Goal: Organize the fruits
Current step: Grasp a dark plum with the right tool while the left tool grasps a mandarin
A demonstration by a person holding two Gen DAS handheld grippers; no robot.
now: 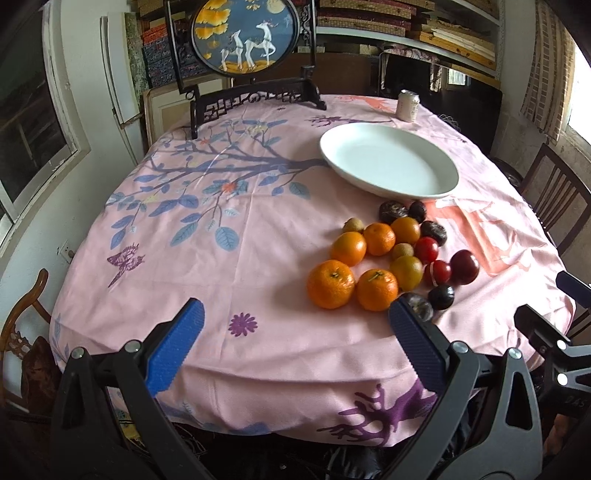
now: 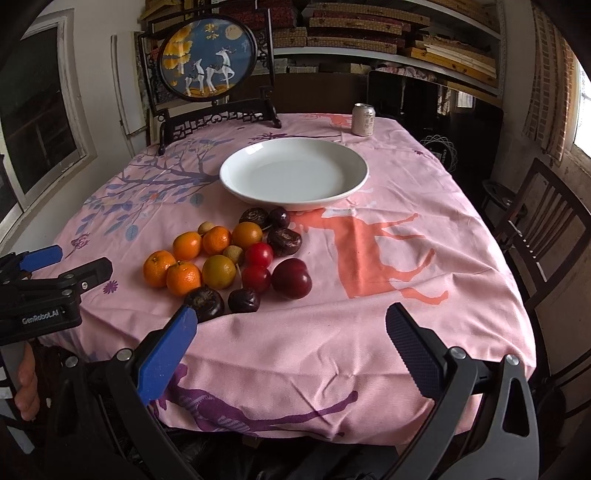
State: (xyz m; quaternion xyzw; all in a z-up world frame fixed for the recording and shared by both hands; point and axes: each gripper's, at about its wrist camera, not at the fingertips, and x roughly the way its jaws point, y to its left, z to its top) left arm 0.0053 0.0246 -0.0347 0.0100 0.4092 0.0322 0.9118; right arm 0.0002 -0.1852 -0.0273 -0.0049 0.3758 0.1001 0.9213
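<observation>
1. Fruit, one loose cluster point(image 2: 236, 262) on the pink cloth point(image 2: 388, 332) of the counter, ahead of both claws and short of the plate; none lies on the plate.
2. Oranges, six or so; the two nearest point(image 1: 330, 284) point(image 1: 376, 290) touch side by side, just ahead and right of the left claw's midline.
3. Red plum, large point(image 2: 291, 277), at the cluster's right edge, ahead of the right claw's left finger; two smaller red fruits point(image 2: 256, 279) just left of it.
4. Dark brown-purple fruits, several; two point(image 2: 204, 303) point(image 2: 243, 300) lie closest to the right claw, one just beyond its blue left fingertip.
5. Small tan fruits, two point(image 1: 353, 225) point(image 1: 402, 251), tucked among the oranges.
6. White plate point(image 2: 354, 162), empty, beyond the cluster, its near rim just past the farthest dark fruits.
7. Drink can point(image 2: 364, 120), upright, far beyond the plate, well apart from both claws.
8. Round deer screen point(image 1: 245, 35) on a dark stand, at the counter's far edge, ahead and left.
9. Left claw point(image 1: 295, 328): released, fingers spread wide, grasping nothing, over the near edge of the counter.
10. Right claw point(image 2: 291, 332): released, fingers spread wide, grasping nothing, right of the left claw.
</observation>
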